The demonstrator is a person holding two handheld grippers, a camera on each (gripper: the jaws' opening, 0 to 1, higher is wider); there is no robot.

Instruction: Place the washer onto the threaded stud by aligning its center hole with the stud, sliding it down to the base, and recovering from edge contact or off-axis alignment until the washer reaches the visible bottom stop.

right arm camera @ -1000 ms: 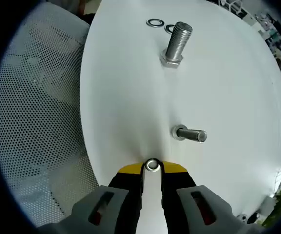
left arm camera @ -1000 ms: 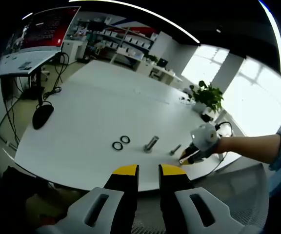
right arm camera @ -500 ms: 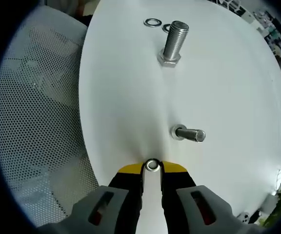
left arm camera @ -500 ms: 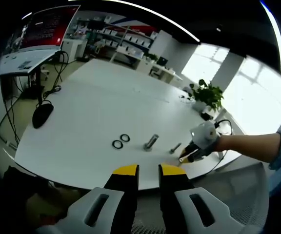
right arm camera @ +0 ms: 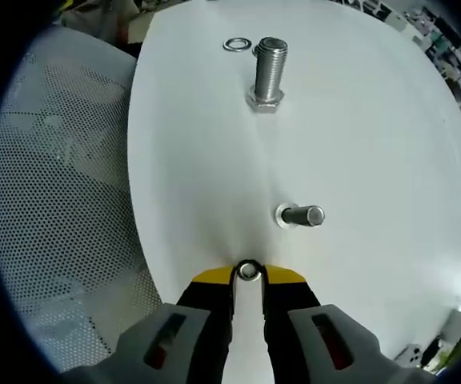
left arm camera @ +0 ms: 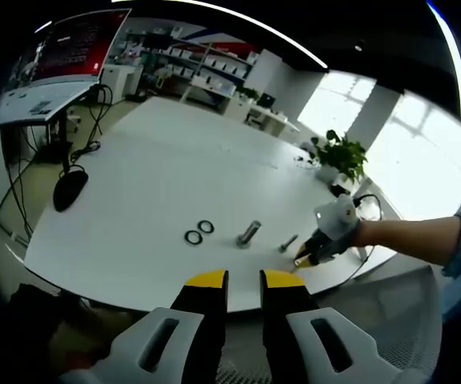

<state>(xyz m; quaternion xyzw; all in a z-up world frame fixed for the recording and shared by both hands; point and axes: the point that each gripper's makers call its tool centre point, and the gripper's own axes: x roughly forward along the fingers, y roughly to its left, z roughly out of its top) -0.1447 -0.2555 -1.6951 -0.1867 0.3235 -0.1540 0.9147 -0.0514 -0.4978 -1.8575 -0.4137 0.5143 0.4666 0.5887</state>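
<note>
A small steel washer sits pinched between the yellow tips of my right gripper, its hole facing the camera. Just beyond it a short threaded stud stands on the white table, seen almost end-on. Farther off is a large threaded bolt, upright on its head. In the left gripper view the right gripper hovers just right of the short stud, held by a person's hand. My left gripper hangs back off the table's near edge, jaws slightly apart with nothing between them.
Two loose washers lie left of the large bolt; one loose washer lies beside the bolt. A mesh chair stands along the table edge. A black mouse and a potted plant sit farther out.
The right gripper with the washer has drawn closer over the short stud, which now looks more end-on. The left gripper has held still.
</note>
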